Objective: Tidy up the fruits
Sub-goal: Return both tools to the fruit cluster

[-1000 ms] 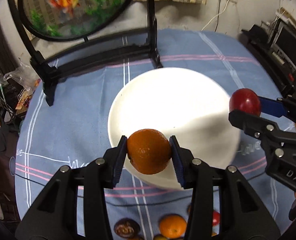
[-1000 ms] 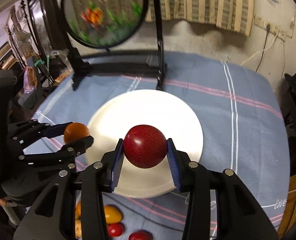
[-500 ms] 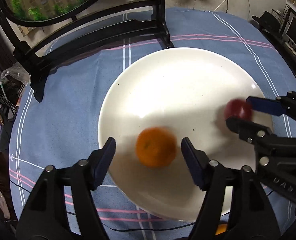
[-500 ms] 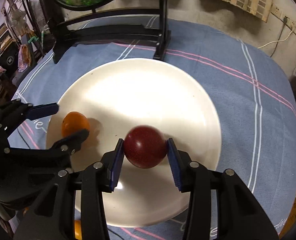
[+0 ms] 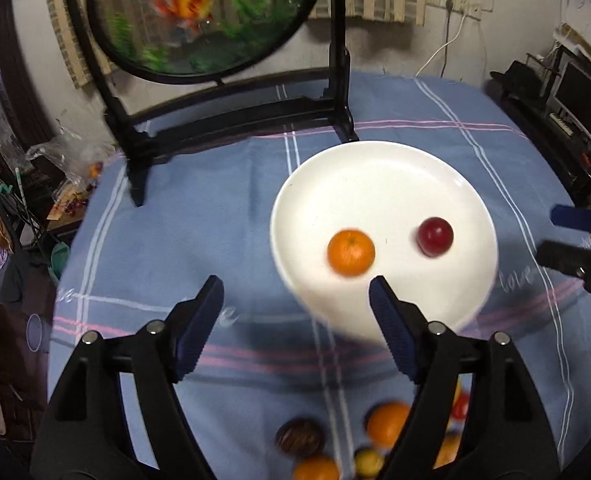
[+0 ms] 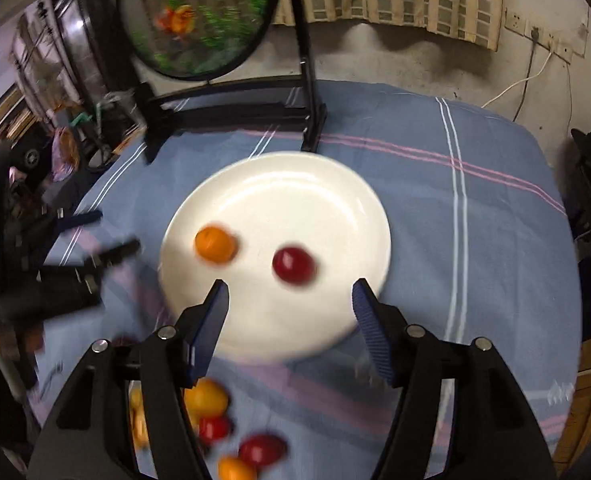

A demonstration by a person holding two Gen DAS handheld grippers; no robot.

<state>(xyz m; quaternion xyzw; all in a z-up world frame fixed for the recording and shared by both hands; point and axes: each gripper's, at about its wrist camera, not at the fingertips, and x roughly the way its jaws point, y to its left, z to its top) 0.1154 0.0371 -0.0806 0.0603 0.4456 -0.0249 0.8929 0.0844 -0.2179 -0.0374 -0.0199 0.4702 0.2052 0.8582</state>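
Left claw [image 5: 295,308] spreading, nothing between its pads; right claw [image 6: 289,306] likewise spreading and empty. At twelve o'clock from each, orange [image 5: 351,252] and red fruit [image 5: 435,237] rest apart on white plate [image 5: 375,168]. Loose fruits [image 6: 231,432] lie at six o'clock on the surface [image 5: 215,216].

Blue striped tablecloth [image 5: 223,216] covers the table. At 11 o'clock there's a round goldfish screen [image 5: 199,16] in a black stand [image 5: 231,120]. White cable [image 6: 511,88] hangs from a wall socket [image 6: 535,34] at 2 o'clock.
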